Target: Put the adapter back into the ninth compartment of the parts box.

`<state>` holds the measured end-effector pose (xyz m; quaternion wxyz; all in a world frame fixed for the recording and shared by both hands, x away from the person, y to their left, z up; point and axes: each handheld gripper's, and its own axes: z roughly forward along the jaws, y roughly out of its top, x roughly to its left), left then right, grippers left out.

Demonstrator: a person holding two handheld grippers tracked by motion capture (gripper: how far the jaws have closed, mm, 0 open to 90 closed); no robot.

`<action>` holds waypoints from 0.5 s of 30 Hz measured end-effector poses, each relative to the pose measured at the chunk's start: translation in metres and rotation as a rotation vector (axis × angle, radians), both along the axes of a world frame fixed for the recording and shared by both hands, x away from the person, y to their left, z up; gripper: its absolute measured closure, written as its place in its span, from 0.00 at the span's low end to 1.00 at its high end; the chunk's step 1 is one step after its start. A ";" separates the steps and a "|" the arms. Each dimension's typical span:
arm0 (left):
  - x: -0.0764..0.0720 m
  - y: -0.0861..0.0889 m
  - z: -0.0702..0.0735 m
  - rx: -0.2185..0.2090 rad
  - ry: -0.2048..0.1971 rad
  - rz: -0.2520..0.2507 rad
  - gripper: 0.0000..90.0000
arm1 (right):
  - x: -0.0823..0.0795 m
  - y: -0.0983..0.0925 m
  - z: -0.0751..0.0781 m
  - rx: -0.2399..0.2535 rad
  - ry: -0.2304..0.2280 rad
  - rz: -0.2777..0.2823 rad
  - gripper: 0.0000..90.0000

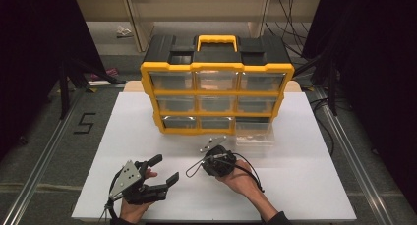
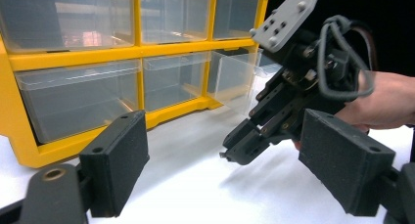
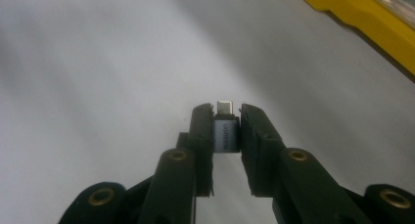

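- My right gripper (image 3: 226, 136) has its fingers clamped on a small silver-grey metal plug adapter (image 3: 225, 131), its connector tip poking out past the fingertips, probably for stowing.
- It hovers over the white counter (image 1: 305, 185), just in front of the pulled-out clear plastic drawer (image 1: 254, 135) of the yellow-framed drawer organiser (image 1: 216, 95).
- My left gripper (image 1: 158, 170) waits near the front edge, fingers wide apart, empty.

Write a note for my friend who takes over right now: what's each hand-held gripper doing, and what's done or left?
Left hand-held gripper: open, holding nothing, low over the white table.
Right hand-held gripper: shut on a small grey adapter, metal plug pointing outward.
Yellow drawer organizer: upright at the table's back; its bottom-right clear drawer is pulled out.
Done: adapter picked up, drawer opened.
Left, probably: put the adapter in that drawer and close it.
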<state>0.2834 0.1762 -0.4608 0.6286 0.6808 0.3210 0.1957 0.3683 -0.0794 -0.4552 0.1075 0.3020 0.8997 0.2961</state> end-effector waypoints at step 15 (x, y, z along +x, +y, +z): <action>-0.001 -0.001 0.000 -0.001 -0.005 -0.008 0.20 | -0.015 -0.013 0.015 0.102 -0.080 0.014 0.85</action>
